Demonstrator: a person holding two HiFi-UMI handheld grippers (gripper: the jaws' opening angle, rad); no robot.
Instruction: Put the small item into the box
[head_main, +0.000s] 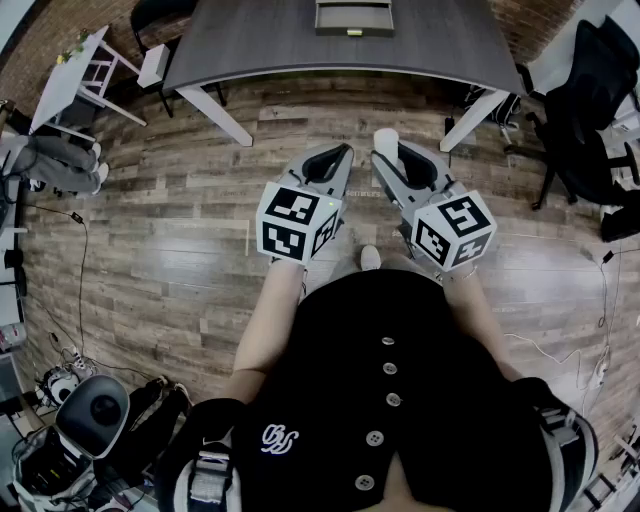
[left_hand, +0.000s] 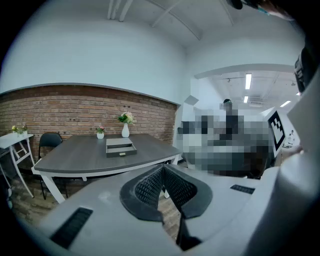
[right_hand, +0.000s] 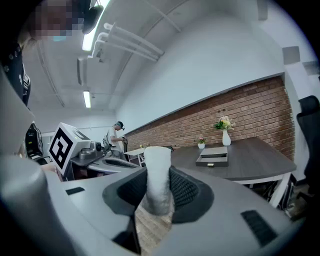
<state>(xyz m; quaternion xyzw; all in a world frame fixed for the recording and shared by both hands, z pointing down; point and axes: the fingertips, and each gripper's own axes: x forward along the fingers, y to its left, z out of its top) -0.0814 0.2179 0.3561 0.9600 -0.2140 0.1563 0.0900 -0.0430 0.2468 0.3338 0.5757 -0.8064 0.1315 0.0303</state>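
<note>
1. The right gripper (right_hand: 159, 194) clamped an upright white small item (right_hand: 158, 167), possibly a roll.
2. The left gripper (left_hand: 163, 172) was closed, empty.
3. The box (head_main: 354, 17) sat near the table (head_main: 260, 45) far edge, midway along.

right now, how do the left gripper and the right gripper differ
The left gripper has its jaws together with nothing between them; the right gripper has its jaws shut on a white roll. In the head view the roll sticks out past the right gripper's tip, while the left gripper's tip is bare. Both are grey with black-lined jaws, held side by side over the wooden floor.
</note>
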